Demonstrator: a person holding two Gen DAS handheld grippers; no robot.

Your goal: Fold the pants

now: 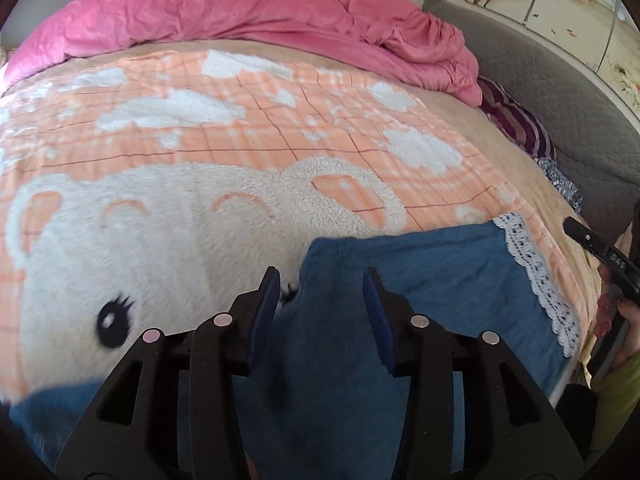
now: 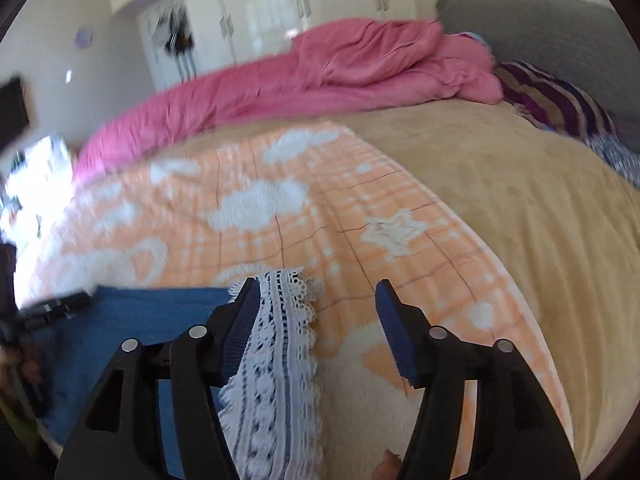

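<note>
The blue pants lie flat on the near part of the bed, over the fleece bear blanket, with their white lace hem toward the right side. One fold already seems laid, since a straight blue edge runs across the top of the cloth, so I judge the work to be between folds, with a fresh grip being set up.

The left hand-held gripper hovers with jaws spread wide over the blue cloth near its left upper corner, holding nothing. The right hand-held gripper is likewise wide open and empty, its left finger at the lace hem.

Next, each likely needs to lower and pinch its edge of the layers, then carry them over together. Lace is limp; a shallow pinch may slip.

Beyond lie a pink duvet and striped pillow.
</note>
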